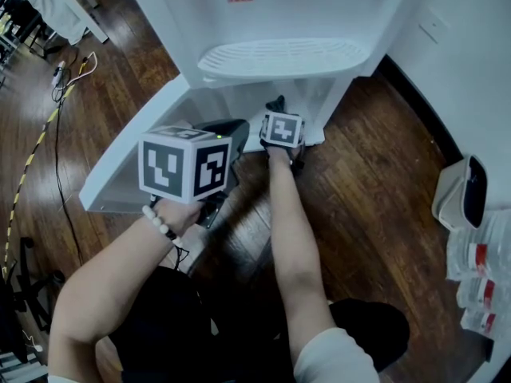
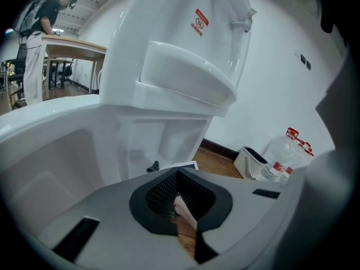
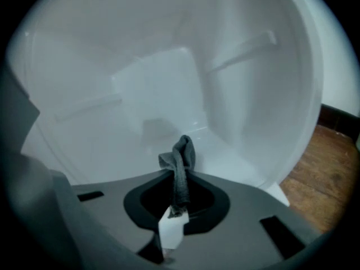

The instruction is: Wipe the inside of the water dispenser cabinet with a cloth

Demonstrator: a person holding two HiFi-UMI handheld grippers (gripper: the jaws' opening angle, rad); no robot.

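The white water dispenser's lower cabinet (image 1: 239, 100) stands open, its door (image 1: 120, 162) swung out to the left. My right gripper (image 1: 278, 110) reaches into the cabinet mouth, shut on a dark grey cloth (image 1: 276, 102). In the right gripper view the cloth (image 3: 181, 167) stands up from the shut jaws of that gripper (image 3: 174, 207), with a white tag at its lower end, just above the cabinet's white floor (image 3: 225, 151). My left gripper (image 1: 230, 130) hangs shut and empty in front of the open door; in its own view this gripper (image 2: 179, 207) faces the cabinet.
The dispenser's drip tray (image 1: 279, 58) juts out above the cabinet. A white bin (image 1: 459, 190) and water bottles (image 1: 479, 270) stand on the wooden floor at right. Cables (image 1: 56, 118) run along the floor at left. A person stands at a table (image 2: 73, 44) far off.
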